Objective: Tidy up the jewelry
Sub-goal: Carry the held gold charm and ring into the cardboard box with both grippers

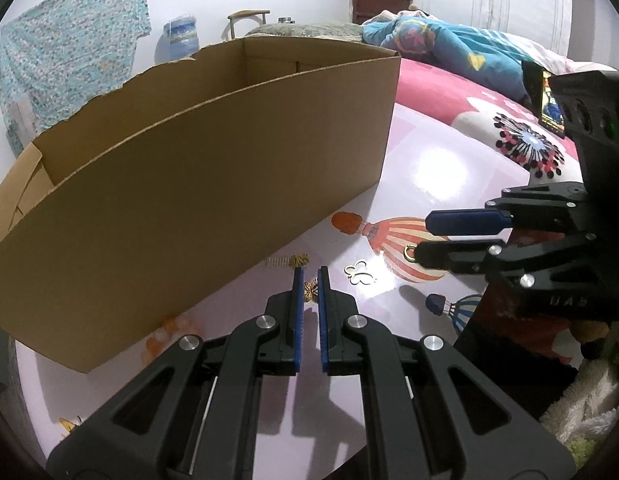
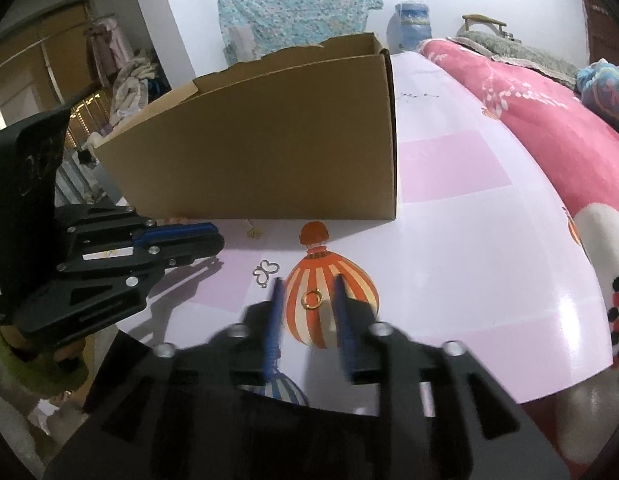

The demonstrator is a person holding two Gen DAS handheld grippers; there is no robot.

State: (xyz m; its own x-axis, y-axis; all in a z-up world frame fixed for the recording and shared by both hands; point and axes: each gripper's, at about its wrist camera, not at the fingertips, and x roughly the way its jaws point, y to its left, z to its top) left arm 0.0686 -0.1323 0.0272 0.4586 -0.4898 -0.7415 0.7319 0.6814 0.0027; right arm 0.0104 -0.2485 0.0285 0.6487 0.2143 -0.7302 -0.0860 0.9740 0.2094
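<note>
The left gripper (image 1: 309, 276) nearly closes on a small gold butterfly charm (image 1: 310, 291) on the glossy pink balloon-print tabletop (image 2: 469, 264), the right gripper (image 2: 307, 292) spread around a gold ring (image 2: 311, 299), a butterfly outline pendant (image 2: 266, 272) between them, the cardboard box (image 2: 269, 152) behind, a pink-blanketed bed (image 2: 549, 128) beyond.

The counter (image 2: 489, 240), a glossy pale-pink surface printed with hot-air balloons, is carrying an open cardboard box (image 2: 269, 140) at its 11 o'clock side. Lying on it in front of the box are a small gold spring-like piece (image 1: 287, 261), a striped butterfly charm (image 1: 310, 291), a silver butterfly outline (image 2: 266, 273) and, toward 5 o'clock, a gold ring (image 2: 311, 299) on the orange balloon print.
</note>
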